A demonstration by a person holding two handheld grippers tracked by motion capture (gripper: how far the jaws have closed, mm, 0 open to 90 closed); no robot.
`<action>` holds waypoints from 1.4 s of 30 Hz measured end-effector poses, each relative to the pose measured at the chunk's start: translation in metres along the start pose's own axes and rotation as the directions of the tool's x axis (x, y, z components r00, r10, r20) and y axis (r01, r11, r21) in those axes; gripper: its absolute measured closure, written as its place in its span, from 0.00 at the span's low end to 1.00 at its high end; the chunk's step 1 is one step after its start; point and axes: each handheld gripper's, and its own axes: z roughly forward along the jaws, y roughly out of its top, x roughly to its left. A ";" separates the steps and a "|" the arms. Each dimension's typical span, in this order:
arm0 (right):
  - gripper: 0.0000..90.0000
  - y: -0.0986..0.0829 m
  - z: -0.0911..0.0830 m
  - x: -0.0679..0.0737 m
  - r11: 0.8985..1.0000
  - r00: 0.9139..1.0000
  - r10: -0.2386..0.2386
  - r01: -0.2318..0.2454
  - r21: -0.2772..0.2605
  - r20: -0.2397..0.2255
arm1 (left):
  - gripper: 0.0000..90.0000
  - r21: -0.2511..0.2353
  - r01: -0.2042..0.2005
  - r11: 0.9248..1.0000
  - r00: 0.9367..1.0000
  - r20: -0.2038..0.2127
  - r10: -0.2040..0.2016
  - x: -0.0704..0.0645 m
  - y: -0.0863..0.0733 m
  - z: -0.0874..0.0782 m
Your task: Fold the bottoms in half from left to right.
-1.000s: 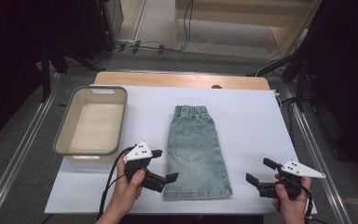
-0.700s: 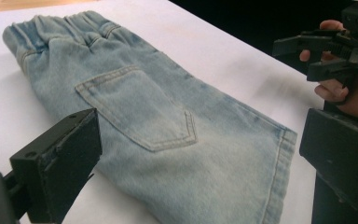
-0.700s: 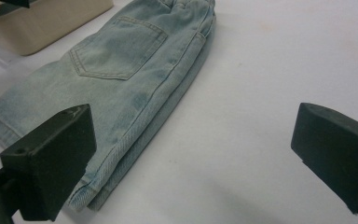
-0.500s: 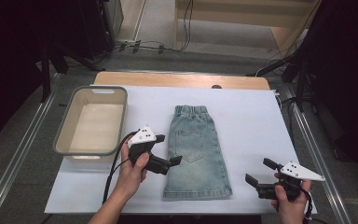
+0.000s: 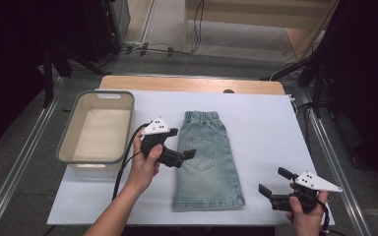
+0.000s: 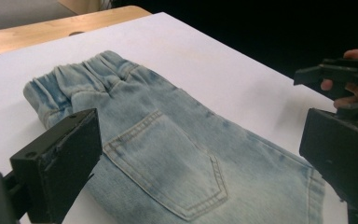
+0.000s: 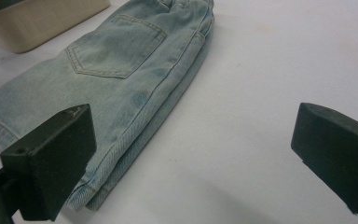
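Denim, pale blue and folded lengthwise, lies flat in the middle of the white table cover (image 5: 256,123): the jeans (image 5: 207,162) have their elastic waistband at the far end and their hem at the person's end. From the high view, the left gripper (image 5: 186,156) hovers at the jeans' left edge, level with the back pocket, jaws apart, with the beige plastic bin (image 5: 69,147) just beyond the hand. The right gripper (image 5: 271,183) sits low near the table's near right corner, clear of the cloth, jaws spread as well.

Over to the left gripper view: the back pocket (image 6: 168,168) stitching reads sharply between the two black jaws, and the gathered waistband (image 6: 81,77) shows at the far end, detail the high view blurs. The other gripper shows at the right edge there.

The right gripper view gives what neither of those offers: the stacked layers along the jeans' folded edge (image 7: 168,112), several thicknesses of denim, with bare white cover between the wide-set jaws.
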 end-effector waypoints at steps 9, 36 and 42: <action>0.00 -0.001 0.001 -0.001 1.000 1.000 0.004 -0.004 -0.003 -0.002 | 0.00 0.001 0.019 1.000 1.000 0.000 -0.019 0.017 0.013 0.012; 0.00 -0.001 0.000 -0.003 1.000 0.999 0.018 -0.018 -0.018 -0.029 | 0.00 0.024 0.022 0.999 1.000 0.008 -0.022 0.038 0.053 0.058; 0.00 -0.001 -0.002 -0.004 1.000 0.999 0.020 -0.021 -0.023 -0.028 | 0.00 0.029 0.029 0.999 1.000 0.002 -0.029 0.043 0.063 0.066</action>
